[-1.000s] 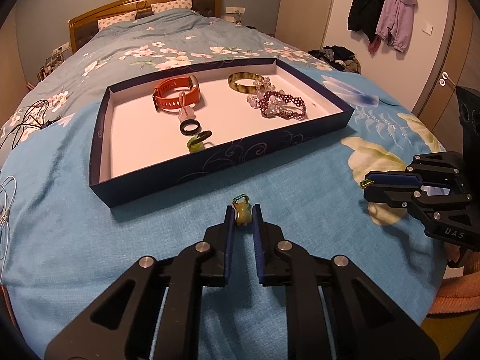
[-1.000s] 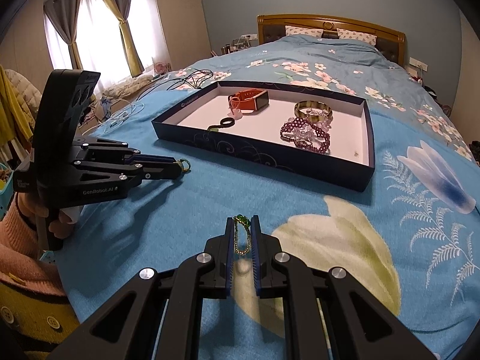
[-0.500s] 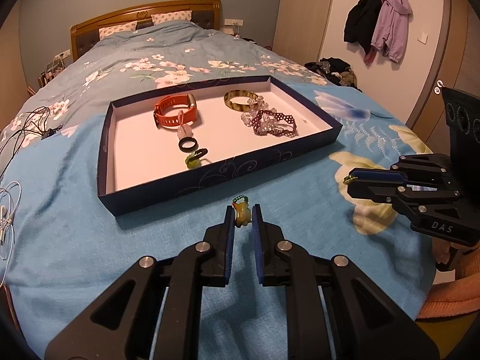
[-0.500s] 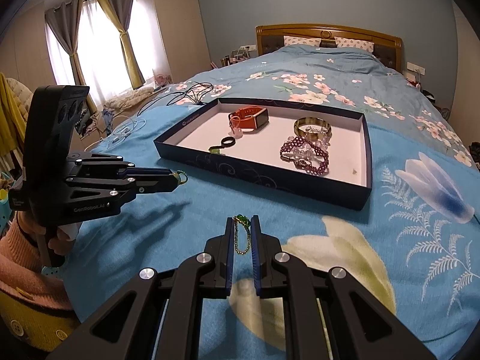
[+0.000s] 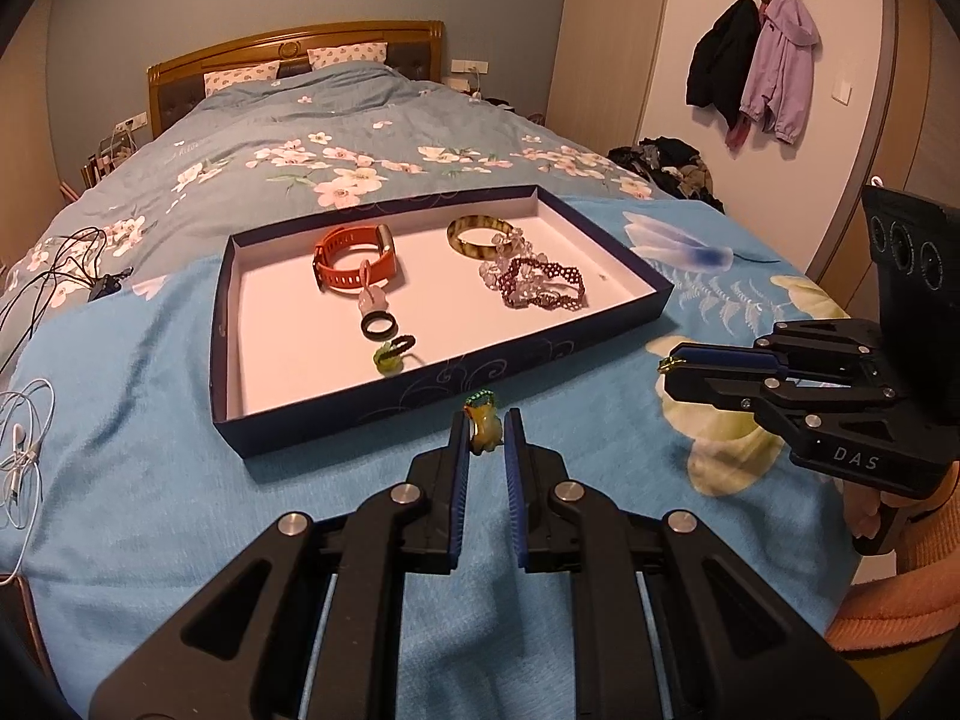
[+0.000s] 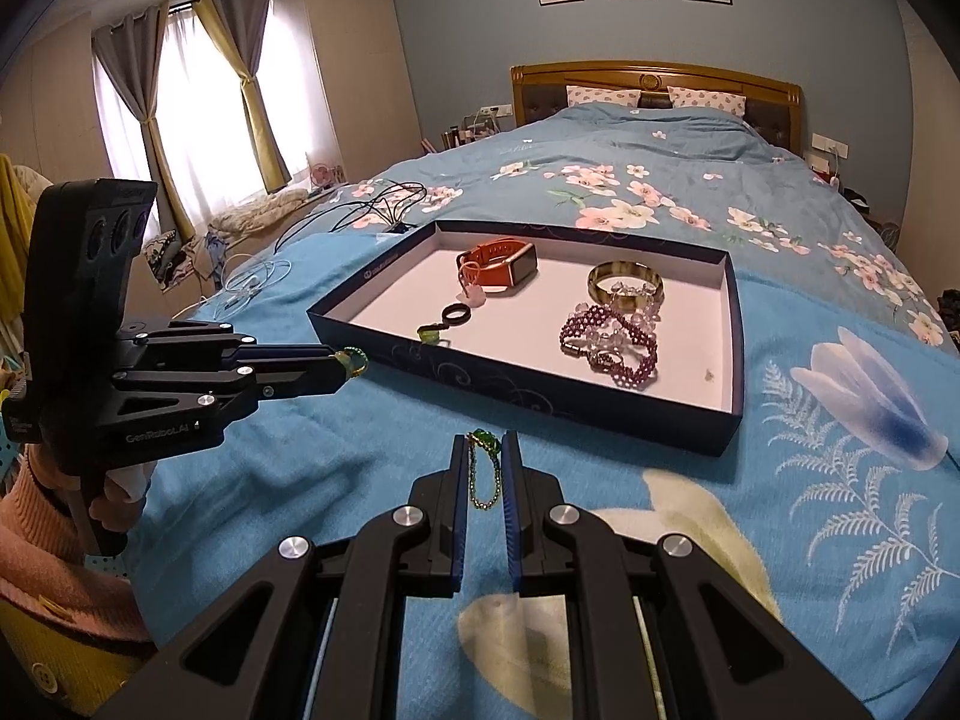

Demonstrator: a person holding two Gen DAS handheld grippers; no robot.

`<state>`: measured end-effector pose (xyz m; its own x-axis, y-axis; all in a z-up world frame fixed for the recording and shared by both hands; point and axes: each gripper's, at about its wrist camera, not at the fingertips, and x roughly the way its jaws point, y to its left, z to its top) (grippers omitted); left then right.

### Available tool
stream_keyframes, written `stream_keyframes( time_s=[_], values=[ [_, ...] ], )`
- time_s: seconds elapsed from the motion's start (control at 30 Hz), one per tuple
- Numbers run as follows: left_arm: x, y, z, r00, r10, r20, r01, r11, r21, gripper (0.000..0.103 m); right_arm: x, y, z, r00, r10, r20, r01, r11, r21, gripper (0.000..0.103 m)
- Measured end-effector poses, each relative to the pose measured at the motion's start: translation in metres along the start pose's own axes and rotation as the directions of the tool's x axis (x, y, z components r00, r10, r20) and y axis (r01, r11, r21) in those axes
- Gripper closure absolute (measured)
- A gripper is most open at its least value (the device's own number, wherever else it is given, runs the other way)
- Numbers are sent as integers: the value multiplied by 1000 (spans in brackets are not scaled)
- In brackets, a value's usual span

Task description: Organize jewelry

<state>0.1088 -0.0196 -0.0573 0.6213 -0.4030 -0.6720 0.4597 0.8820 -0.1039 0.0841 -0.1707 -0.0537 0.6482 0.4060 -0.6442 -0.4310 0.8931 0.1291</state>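
Observation:
A dark blue tray with a white floor lies on the blue bedspread. It holds an orange watch, an amber bangle, a purple beaded bracelet, a black ring and a green piece. My left gripper hovers just before the tray's near wall, shut on a yellow-green pendant with a green bead loop. My right gripper is shut on a thin green-gold chain, which hangs between its fingers short of the tray. Each gripper also shows in the other's view, the left gripper and the right gripper.
White earphone cable and black cables lie on the bed left of the tray. Coats hang on the right wall above a clothes pile. A hand in an orange sleeve holds the right gripper.
My left gripper has risen a little with the pendant, so the tray sits lower and farther in its view. The right gripper has barely moved. Both grips are unchanged.

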Motion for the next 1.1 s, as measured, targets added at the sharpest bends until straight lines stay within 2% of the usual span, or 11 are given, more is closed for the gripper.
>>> stream_keyframes(
  time_s=[1.1],
  values=[
    [-10, 1, 18, 998, 17, 56, -16, 1000, -11, 91, 1, -8, 22, 998, 2, 58, -3, 1000, 11, 94]
  ],
)
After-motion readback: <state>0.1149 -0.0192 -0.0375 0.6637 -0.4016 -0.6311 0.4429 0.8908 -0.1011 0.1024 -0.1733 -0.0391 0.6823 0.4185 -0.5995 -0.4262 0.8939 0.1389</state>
